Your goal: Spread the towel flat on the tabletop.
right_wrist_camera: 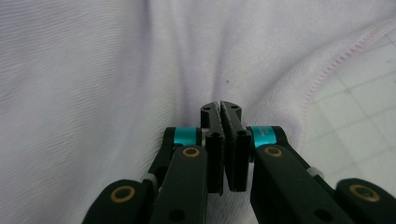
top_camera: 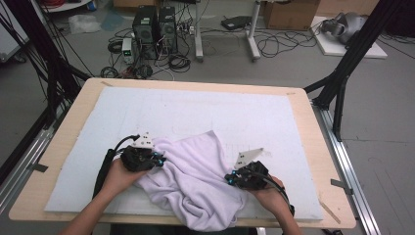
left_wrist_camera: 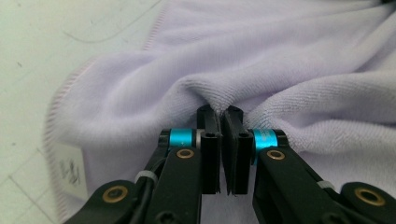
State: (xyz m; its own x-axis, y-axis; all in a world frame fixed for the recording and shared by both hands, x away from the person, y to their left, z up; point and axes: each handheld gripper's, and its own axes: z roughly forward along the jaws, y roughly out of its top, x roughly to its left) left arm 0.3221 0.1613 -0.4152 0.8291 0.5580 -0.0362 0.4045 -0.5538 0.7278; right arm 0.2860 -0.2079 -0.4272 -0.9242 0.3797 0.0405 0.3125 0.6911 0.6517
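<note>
Item: one pale lilac towel point(top_camera: 193, 178), crumpled, lying on the near half of the white mat point(top_camera: 195, 112), its front edge drooping over the table's near side. Your left gripper point(top_camera: 159, 160) sits at the towel's left side, jaws pressed together on a pinched ridge of cloth; in the left gripper view the pile puckers toward the left gripper's point(left_wrist_camera: 223, 116) tips, which suggests a firm hold meant to lift or pull that side out. Your right gripper point(top_camera: 231, 178) rests against the towel's right side, near its pink-stitched hem point(right_wrist_camera: 327, 70); its jaws are drawn together too, but from the right gripper view you cannot tell whether any cloth lies between the right gripper's point(right_wrist_camera: 221, 109) tips or whether they merely rest on it. Judged purpose: two holds on opposite sides, so the bunched cloth can be spread flat. Label point(left_wrist_camera: 70, 170): a small white tag at the towel's edge, just left of the left jaws. Surroundings: wooden tabletop point(top_camera: 313, 147) bare around the mat; black frame struts point(top_camera: 342, 73) at both sides; computer boxes point(top_camera: 154, 29), cables and a cardboard box point(top_camera: 291, 12) on the floor beyond, all well apart from the work. Obstruction: none on the mat; the towel's own folds hide its corners.
</note>
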